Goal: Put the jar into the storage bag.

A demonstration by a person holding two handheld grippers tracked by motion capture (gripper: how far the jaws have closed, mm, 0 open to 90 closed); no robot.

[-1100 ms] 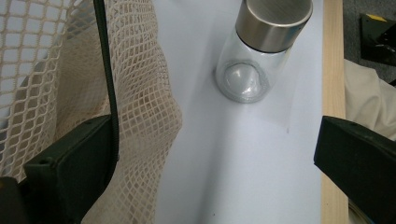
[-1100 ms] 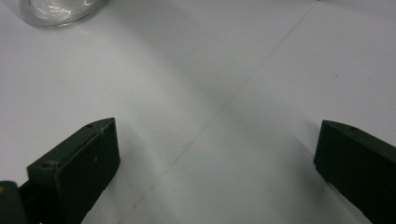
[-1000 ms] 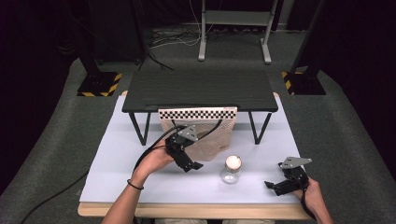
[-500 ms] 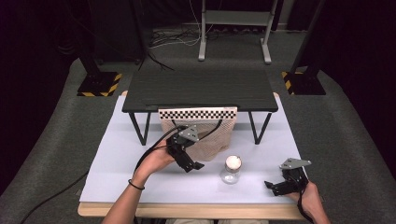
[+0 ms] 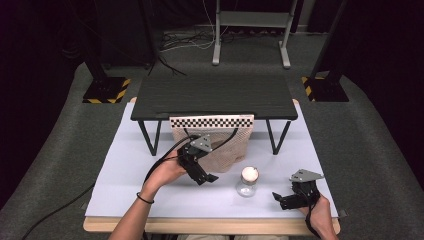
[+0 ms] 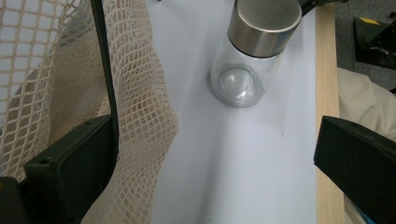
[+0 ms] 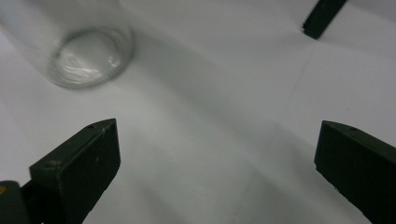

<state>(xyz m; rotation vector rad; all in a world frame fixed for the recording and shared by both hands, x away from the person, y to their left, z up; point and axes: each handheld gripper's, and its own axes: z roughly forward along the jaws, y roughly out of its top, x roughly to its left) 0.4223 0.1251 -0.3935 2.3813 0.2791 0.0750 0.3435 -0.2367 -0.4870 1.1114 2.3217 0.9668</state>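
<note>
A small glass jar (image 5: pixel 248 181) with a silver metal lid stands upright on a white table (image 5: pixel 125 180), and serves here as the landmark. Nearest the person, to the jar's right and well apart from it, the right gripper (image 5: pixel 286 199) rests low over the table, its jaws spread wide with nothing between them. In the right gripper view the jar's glass base (image 7: pixel 88 56) sits beyond the jaws, untouched. To the jar's left, the left gripper (image 5: pixel 206 176) hovers near it, jaws also wide apart and empty, one jaw lying against a beige mesh bag (image 5: pixel 225 150). The bag sits just behind and left of the jar, partly under a low black shelf (image 5: pixel 215 95) farther back. Judging from this, the jar is neither grasped nor bagged; picking it up and placing it in the mesh bag appears still to be done.
</note>
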